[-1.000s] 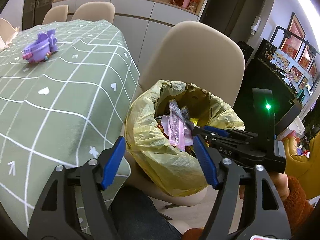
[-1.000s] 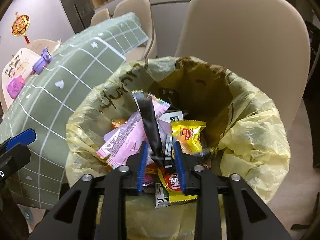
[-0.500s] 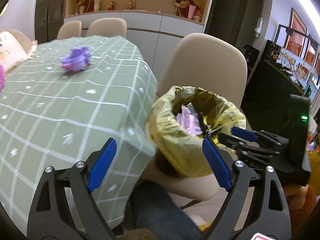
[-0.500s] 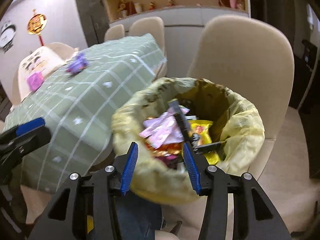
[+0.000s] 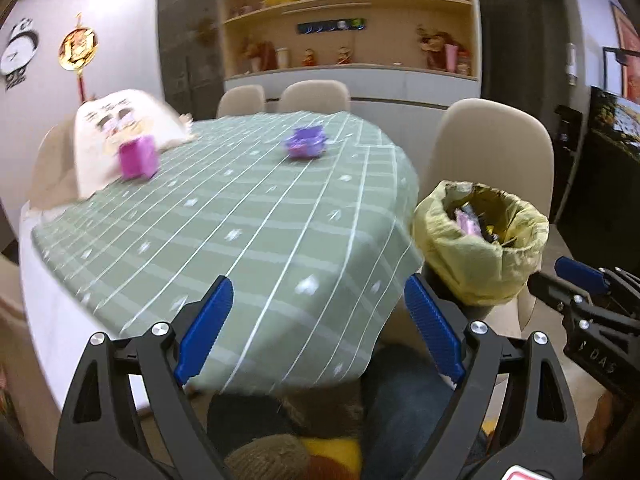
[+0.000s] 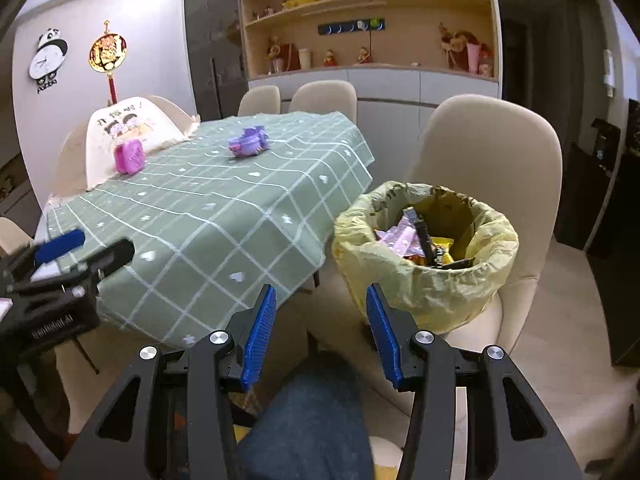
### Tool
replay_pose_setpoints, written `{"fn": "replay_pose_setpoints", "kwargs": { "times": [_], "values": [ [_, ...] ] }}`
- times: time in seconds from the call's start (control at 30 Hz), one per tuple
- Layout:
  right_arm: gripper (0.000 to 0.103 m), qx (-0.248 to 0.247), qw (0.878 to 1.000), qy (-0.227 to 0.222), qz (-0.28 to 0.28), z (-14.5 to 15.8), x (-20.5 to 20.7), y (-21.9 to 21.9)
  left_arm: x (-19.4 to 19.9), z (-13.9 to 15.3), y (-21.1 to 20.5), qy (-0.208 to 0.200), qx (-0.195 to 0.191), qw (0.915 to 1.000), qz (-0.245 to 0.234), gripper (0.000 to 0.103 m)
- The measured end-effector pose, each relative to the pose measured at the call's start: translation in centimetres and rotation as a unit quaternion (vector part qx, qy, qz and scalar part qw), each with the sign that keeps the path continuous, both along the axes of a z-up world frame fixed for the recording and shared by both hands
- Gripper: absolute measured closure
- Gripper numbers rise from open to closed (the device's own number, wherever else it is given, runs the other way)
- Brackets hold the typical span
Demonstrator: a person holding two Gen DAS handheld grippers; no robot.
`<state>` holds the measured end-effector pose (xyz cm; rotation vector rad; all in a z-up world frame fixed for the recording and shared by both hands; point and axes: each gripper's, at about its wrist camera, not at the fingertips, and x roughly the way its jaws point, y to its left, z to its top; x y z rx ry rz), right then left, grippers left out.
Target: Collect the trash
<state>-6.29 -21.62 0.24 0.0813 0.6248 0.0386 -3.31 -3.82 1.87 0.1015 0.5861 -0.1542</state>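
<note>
A bin lined with a yellow bag (image 6: 424,276) (image 5: 480,264) stands on a beige chair seat beside the table, filled with pink, yellow and dark wrappers (image 6: 416,240). My right gripper (image 6: 318,332) hangs in front of and below the bin, open, nothing between its blue pads. My left gripper (image 5: 316,328) is open and empty over the near edge of the green checked tablecloth (image 5: 240,240). The right gripper's tip (image 5: 576,276) shows at the right edge of the left wrist view. The left gripper's tip (image 6: 68,252) shows at the left of the right wrist view.
On the table lie a purple toy (image 6: 248,144) and a pink box (image 6: 129,156). Beige chairs (image 6: 492,148) ring the table; one holds a printed cushion (image 6: 132,128). A person's knee in blue jeans (image 6: 316,412) sits below the grippers. Shelves and cabinets line the far wall.
Both grippers have pulled back and up from the bin, which now looks smaller and farther. The right gripper let go of the dark wrapper, now lying in the bin, and both jaws stand wider.
</note>
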Motion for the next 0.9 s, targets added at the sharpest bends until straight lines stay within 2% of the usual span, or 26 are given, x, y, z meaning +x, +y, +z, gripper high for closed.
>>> {"fn": "replay_pose_setpoints", "kwargs": {
  "times": [0.17,0.3,0.9],
  "values": [
    [0.058,-0.001,0.999,-0.027,0.027,0.7,-1.4,2.6,-2.9,0.3,1.9,-0.022,0.013,0.9992,0.03,0.02],
    [0.058,-0.001,0.999,-0.035,0.034,0.7,-2.3,3.7,-4.0,0.9,3.2,-0.032,0.008,0.9981,0.051,0.02],
    [0.058,-0.011,0.999,-0.041,0.021,1.0,-2.7,3.5,-4.5,1.5,2.8,-0.039,0.001,0.9985,0.037,0.02]
  ]
}}
